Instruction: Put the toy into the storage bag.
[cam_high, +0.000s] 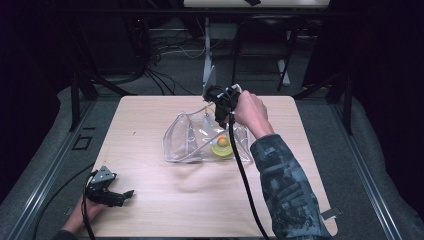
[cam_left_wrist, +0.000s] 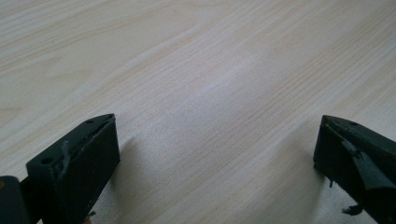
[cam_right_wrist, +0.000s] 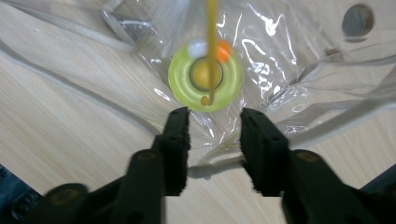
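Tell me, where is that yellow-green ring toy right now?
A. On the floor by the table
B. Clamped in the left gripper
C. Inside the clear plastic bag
C: the yellow-green ring toy lies inside the clear plastic bag on the wooden table, seen through the film.

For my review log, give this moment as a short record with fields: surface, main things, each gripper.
surface: wooden table
bag: clear plastic bag, lying mid-table
contents: yellow-green ring inside the bag, with an orange ball and a white one at it
right gripper: above the bag, pointing down at the ring, jaws apart, nothing clamped between them
left gripper: near the table's near left corner, jaws wide open over bare wood, apart from the bag
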